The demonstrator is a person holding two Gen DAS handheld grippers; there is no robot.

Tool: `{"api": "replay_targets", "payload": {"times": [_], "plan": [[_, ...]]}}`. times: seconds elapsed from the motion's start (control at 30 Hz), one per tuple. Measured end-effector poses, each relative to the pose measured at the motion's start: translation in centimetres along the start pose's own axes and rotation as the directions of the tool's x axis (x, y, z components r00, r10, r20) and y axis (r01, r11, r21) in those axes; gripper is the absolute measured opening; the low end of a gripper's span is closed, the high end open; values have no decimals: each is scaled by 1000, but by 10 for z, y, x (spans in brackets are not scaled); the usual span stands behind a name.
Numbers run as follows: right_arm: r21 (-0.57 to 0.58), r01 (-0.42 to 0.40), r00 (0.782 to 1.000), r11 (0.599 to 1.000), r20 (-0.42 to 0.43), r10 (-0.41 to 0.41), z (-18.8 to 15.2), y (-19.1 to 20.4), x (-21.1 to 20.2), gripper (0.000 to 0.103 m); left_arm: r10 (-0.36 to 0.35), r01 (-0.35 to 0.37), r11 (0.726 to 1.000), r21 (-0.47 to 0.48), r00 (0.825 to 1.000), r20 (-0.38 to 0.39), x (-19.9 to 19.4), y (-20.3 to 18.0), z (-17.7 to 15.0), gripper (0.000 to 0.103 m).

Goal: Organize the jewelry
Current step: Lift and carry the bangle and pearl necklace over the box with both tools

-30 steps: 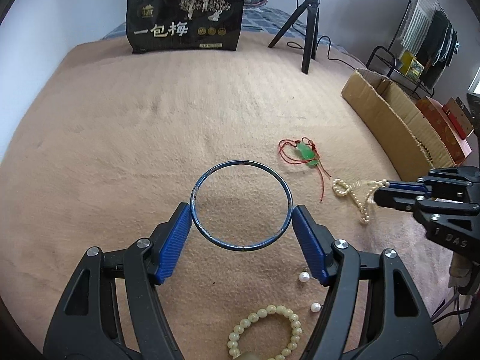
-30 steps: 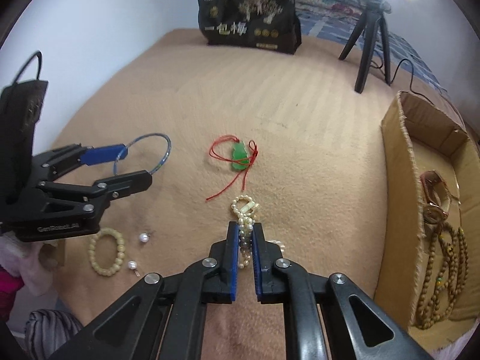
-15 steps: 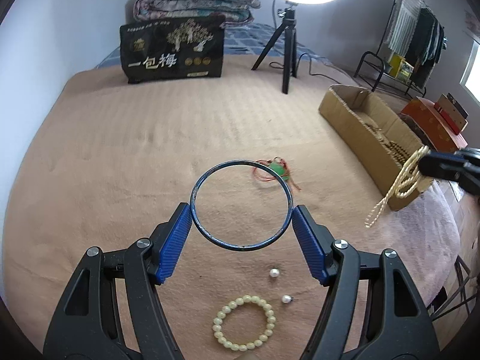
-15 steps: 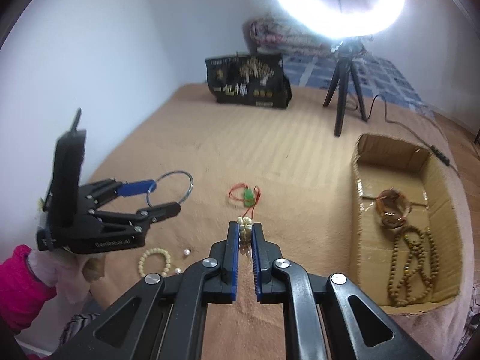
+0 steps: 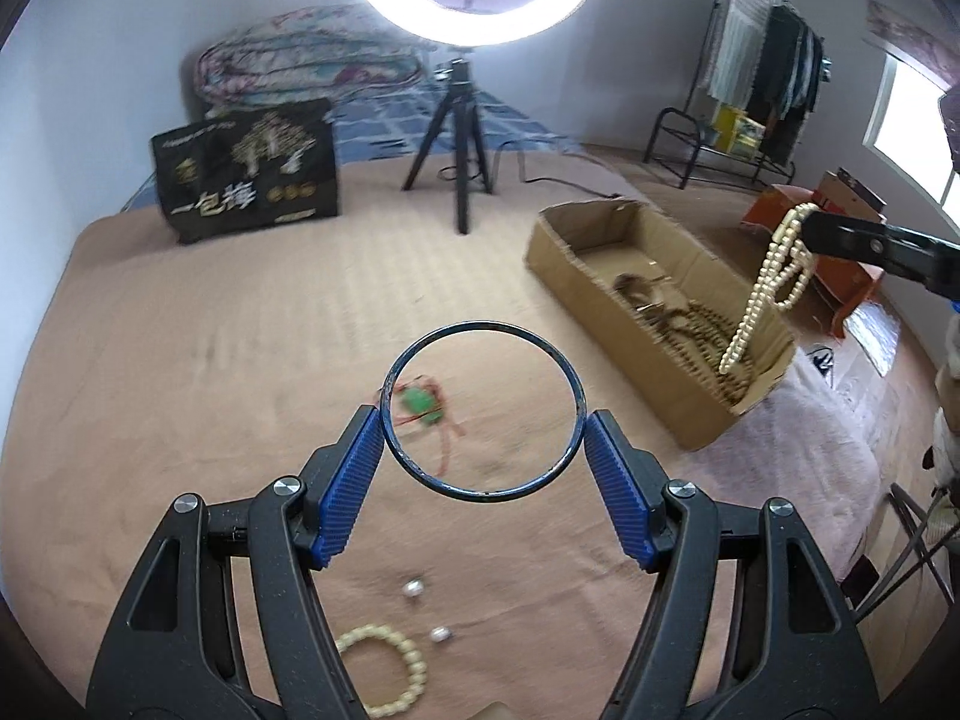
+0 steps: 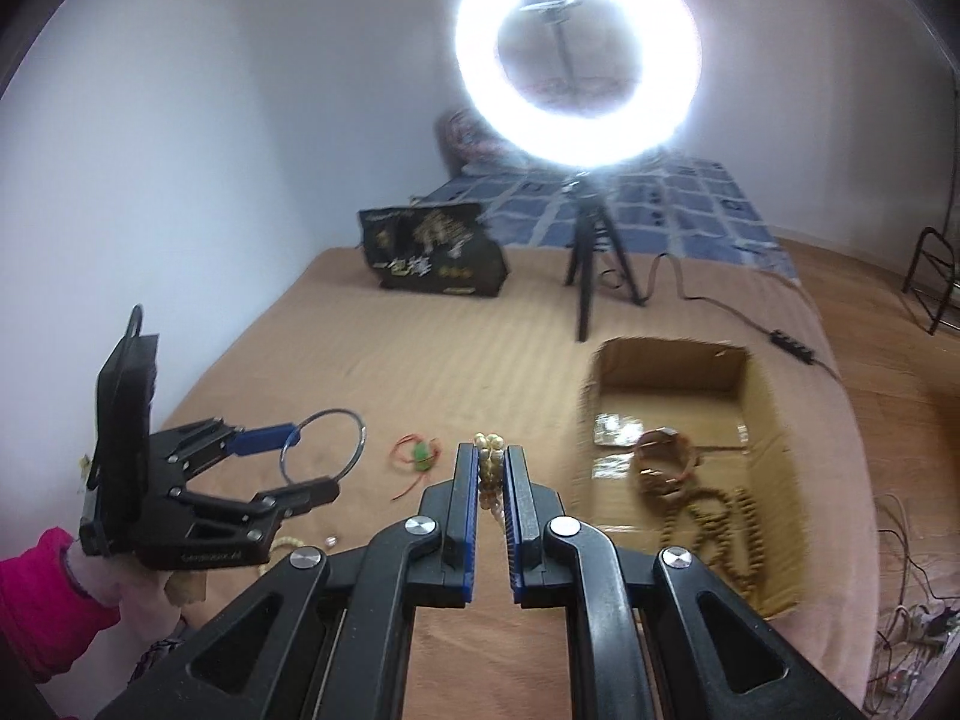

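My left gripper [image 5: 483,429] is shut on a thin blue bangle [image 5: 570,378] and holds it up in the air over the tan bed cover. My right gripper [image 6: 492,461] is shut on a cream pearl necklace [image 6: 489,471], which hangs from the right gripper in the left wrist view [image 5: 765,294], above the near end of the cardboard box [image 5: 606,288]. The box [image 6: 774,420] holds brown bead strings [image 6: 732,528]. A green pendant on red cord [image 5: 420,402] lies on the cover. A cream bead bracelet [image 5: 390,672] and two loose pearls [image 5: 414,587] lie near me.
A ring light on a black tripod [image 5: 459,138] stands at the back, with a black printed bag [image 5: 252,189] to its left. A clothes rack [image 5: 750,90] and orange boxes [image 5: 840,276] are off the bed at right. Cables [image 6: 900,612] lie on the floor.
Both grippers have risen from the cover. The right gripper lifted the pearl necklace off the cover and carried it right, over the box. The left still holds the bangle.
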State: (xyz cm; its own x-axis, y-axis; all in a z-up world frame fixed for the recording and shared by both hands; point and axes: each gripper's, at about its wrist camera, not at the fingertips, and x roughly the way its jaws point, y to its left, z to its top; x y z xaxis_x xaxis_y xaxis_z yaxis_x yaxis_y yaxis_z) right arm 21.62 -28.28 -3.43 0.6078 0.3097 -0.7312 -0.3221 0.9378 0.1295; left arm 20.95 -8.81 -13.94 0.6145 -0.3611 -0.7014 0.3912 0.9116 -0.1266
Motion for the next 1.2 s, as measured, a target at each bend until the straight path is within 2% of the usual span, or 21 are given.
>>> {"api": "replay_targets", "payload": {"times": [0.23, 0.63, 1.2], "plan": [[37, 54, 998, 998, 22, -55, 7, -36, -10, 6, -50, 50, 998, 35, 999, 11, 10, -34, 17, 71], [64, 129, 992, 990, -3, -129, 16, -85, 8, 6, -129, 129, 987, 96, 992, -4, 44, -94, 35, 71], [105, 180, 983, 978, -65, -174, 20, -135, 49, 6, -180, 184, 978, 97, 982, -50, 83, -137, 40, 71]]}}
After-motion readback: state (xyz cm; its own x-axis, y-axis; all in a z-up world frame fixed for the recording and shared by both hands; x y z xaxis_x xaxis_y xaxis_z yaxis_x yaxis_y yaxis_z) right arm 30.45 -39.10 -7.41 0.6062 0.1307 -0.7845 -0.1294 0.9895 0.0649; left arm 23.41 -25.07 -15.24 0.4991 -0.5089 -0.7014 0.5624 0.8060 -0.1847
